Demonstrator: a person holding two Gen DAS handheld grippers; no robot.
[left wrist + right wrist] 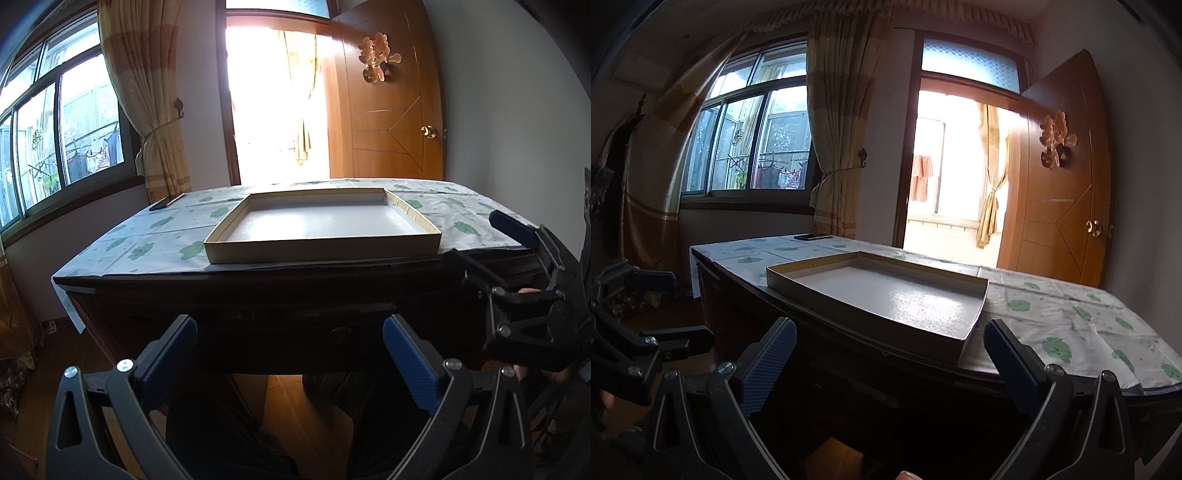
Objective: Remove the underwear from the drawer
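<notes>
A dark wooden table holds a shut drawer (295, 332) in its front, with a round knob (340, 333) at the middle; the drawer front is in deep shadow. No underwear shows in either view. My left gripper (290, 336) is open and empty, level with the drawer front and just before it, its blue pads either side of the knob. My right gripper (890, 343) is open and empty, at the table's front edge, to the right of the left one. It shows in the left wrist view (517, 240) too.
A shallow empty cardboard tray (321, 251) lies on the table's cloth with green prints (155, 240); it shows in the right wrist view (975, 317) too. A dark flat object (162, 204) lies at the far left corner. The person's legs (229, 435) are under the table. An open wooden door (384, 110) stands behind.
</notes>
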